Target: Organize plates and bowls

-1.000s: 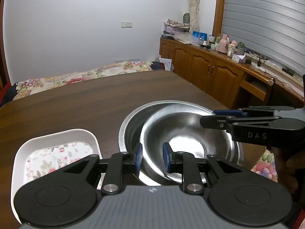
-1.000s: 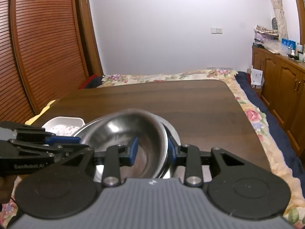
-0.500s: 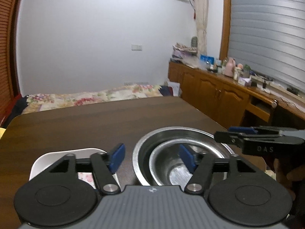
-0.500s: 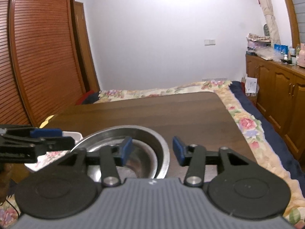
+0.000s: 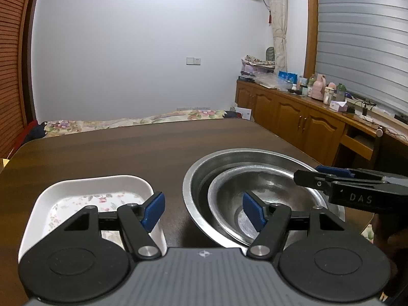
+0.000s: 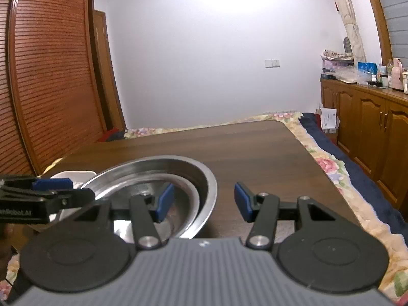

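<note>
Two open, empty hand-held grippers: left marked "GenRobot.AI", right "DAS".

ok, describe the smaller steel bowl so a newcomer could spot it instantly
On the dark wooden table, right of the white floral dish, sits a large steel bowl. The smaller steel bowl is nested inside it, the inner of the two rims.

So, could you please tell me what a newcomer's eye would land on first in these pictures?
Probably the two shiny steel bowls near the table's front edge: the smaller bowl sits nested in the larger bowl. To their left stands a white dish with a floral bottom. Both grippers hover open close over them, the left gripper and the right gripper, nothing between their blue fingers.
</note>
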Available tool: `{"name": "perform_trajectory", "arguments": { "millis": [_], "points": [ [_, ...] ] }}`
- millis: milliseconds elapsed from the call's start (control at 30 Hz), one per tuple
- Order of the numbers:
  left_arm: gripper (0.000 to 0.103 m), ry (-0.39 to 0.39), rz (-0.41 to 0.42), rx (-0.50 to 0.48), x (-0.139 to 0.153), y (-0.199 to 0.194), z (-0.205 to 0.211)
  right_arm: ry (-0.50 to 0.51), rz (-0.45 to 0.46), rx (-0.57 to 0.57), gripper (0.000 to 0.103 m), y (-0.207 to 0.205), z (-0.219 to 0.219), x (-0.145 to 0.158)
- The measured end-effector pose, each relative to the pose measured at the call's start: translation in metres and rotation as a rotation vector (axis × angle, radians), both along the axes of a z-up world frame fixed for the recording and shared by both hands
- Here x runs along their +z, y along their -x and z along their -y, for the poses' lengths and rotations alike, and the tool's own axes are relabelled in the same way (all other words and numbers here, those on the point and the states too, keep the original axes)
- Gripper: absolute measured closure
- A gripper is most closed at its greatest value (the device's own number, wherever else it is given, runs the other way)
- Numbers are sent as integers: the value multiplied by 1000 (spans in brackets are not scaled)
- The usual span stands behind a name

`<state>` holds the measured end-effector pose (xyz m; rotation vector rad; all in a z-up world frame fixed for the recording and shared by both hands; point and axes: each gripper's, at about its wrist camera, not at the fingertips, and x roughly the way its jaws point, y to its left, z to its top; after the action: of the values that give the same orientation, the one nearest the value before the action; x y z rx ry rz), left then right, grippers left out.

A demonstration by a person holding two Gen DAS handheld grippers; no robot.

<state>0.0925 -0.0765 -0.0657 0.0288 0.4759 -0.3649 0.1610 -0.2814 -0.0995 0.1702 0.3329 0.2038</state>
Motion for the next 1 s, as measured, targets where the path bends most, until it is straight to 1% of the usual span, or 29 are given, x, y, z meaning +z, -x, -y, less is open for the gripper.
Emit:
{"name": "perform_trajectory", "arguments": {
  "millis": [133, 300, 533, 700, 733, 833, 867, 900, 933, 967, 1000],
  "points": [
    [36, 0, -4, 1, -1, 0, 0, -27, -7, -6, 49, -1, 1, -4],
    [40, 4, -13, 0, -3, -1, 1, -34, -15, -4, 49, -3, 1, -7],
    [48, 6, -19, -3, -5, -2, 5, -32, -14, 10, 49, -2, -6, -9],
    [52, 13, -28, 2, -9, -3, 6, -7, 0, 6, 49, 0, -11, -11],
    [55, 16, -31, 5, -9, -3, 5, -8, 1, 6, 50, 1, -12, -11],
    [60, 18, -40, 24, -10, -4, 6, -10, 0, 9, 53, 3, -12, -13],
    [63, 19, -41, 27, -10, -4, 5, -14, 0, 10, 54, 3, -12, -13],
    [65, 23, -40, 25, -10, -4, 5, -16, 0, 11, 57, 3, -11, -12],
    [68, 27, -40, 24, -10, -4, 5, -18, -1, 13, 60, 3, -11, -12],
    [69, 28, -39, 27, -10, -3, 5, -20, -1, 15, 61, 3, -11, -11],
    [69, 28, -40, 29, -9, -4, 5, -17, 1, 16, 64, 4, -11, -11]
  ]
}}
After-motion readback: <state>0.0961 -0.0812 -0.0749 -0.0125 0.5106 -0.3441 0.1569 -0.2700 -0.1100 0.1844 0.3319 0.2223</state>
